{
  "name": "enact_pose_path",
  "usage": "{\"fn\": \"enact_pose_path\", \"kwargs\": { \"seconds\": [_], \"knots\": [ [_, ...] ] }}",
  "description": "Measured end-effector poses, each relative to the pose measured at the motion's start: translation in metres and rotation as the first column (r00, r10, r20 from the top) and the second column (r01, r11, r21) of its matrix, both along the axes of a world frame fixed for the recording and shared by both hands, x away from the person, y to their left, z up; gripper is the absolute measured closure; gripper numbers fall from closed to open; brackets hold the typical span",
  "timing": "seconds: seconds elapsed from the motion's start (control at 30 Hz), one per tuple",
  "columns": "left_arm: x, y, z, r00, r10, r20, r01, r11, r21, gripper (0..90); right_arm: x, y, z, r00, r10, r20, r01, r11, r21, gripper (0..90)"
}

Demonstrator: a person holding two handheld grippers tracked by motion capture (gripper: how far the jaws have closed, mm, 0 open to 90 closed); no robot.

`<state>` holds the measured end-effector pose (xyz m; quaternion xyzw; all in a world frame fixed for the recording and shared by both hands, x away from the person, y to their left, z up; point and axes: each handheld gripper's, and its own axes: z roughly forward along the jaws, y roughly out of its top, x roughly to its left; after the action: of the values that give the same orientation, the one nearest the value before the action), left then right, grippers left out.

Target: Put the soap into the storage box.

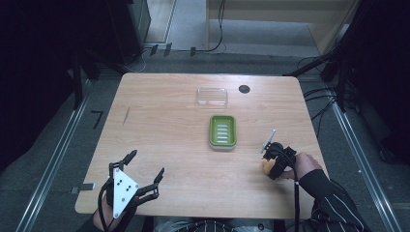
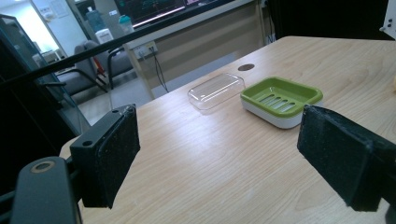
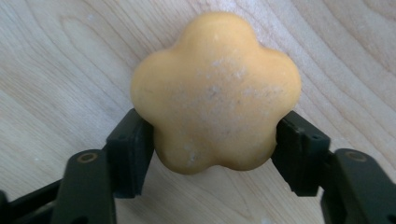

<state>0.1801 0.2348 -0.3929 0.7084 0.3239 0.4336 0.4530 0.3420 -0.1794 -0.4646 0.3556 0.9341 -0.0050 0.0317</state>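
Wooden table (image 1: 183, 145): right gripper (image 3: 212, 140) clamps orange flower-shaped soap (image 3: 215, 91); left gripper (image 1: 146, 166) wide apart, holding nothing.

A pale wooden table (image 1: 164, 121) has a dark round hole (image 1: 244, 89) near its far edge. On it lie a clear lid (image 1: 212, 96) and, just nearer, a green soap dish (image 1: 222, 131), close but apart. An orange flower-shaped soap (image 3: 215, 91) rests toward the near right.
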Motion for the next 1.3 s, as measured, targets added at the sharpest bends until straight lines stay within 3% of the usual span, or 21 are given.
{"fn": "enact_pose_path", "kwargs": {
  "seconds": [0.43,0.67,1.0,1.3],
  "knots": [
    [0.0,0.0,0.0,1.0,0.001,0.001,-0.001,1.0,-0.001,13.5,-0.002,0.001,0.002,0.9999,0.006,0.012,-0.006,1.0,-0.002,40.4],
    [0.0,0.0,0.0,1.0,0.002,0.0,-0.002,1.0,0.0,13.5,-0.002,0.006,0.014,0.9983,0.0,0.058,-0.001,0.9998,0.022,40.5],
    [0.0,0.0,0.0,1.0,0.005,-0.001,-0.005,1.0,0.003,13.5,0.0,0.009,0.025,0.9962,0.001,0.087,-0.005,0.9989,0.046,40.5],
    [0.0,0.0,0.0,1.0,0.006,-0.001,-0.006,1.0,0.003,13.5,0.004,0.014,0.043,0.99,0.002,0.141,-0.011,0.9976,0.068,40.5]
  ]
}}
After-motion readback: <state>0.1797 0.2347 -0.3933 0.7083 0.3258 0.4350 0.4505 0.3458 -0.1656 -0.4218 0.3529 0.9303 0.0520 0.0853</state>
